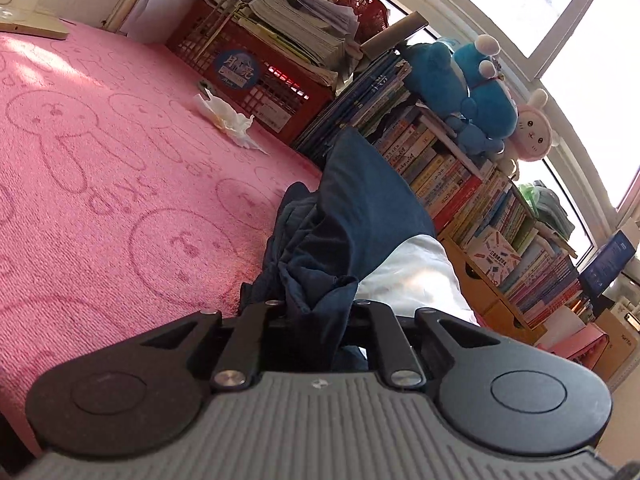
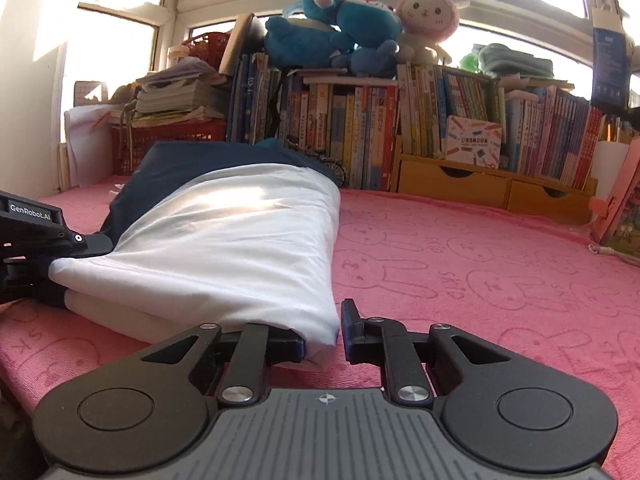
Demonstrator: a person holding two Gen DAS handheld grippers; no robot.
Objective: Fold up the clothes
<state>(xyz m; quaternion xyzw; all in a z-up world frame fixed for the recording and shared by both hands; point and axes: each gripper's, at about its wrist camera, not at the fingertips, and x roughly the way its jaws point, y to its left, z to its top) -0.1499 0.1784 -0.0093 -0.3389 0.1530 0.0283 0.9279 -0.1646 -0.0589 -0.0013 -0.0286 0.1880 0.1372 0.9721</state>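
Garment: one navy-and-white shirt [image 2: 224, 248], partly folded, lying on the pink blanket [image 2: 480, 264] in front of the bookshelf [image 2: 440, 120].
Long axis: in the right wrist view it runs from the near hem away toward the bookshelf, navy part farthest, white part nearest.
Left gripper: [image 1: 316, 312] jaws pinched together on a bunch of navy cloth (the fingertips are buried in the folds, so the pads themselves are hidden); seen from the right wrist view it sits at the shirt's left edge [image 2: 60, 240].
Right gripper: [image 2: 324, 340] jaws drawn close around the white near corner; the left finger [image 2: 284, 344] touches the cloth, while a sliver of blanket shows between cloth and right finger, so I cannot tell if it truly bites.
Nearer hand: both are at the shirt; the left has the surer hold.
Coming move, as I judge it: lift both held edges and carry them along the long axis toward the bookshelf.
Risk: the white corner may slip from the right gripper.
Count: shirts one, grippers two, blanket one, plush toys on the bookshelf three (two blue, one pink-hooded) [image 2: 424, 20], crumpled tissue one [image 1: 228, 120].
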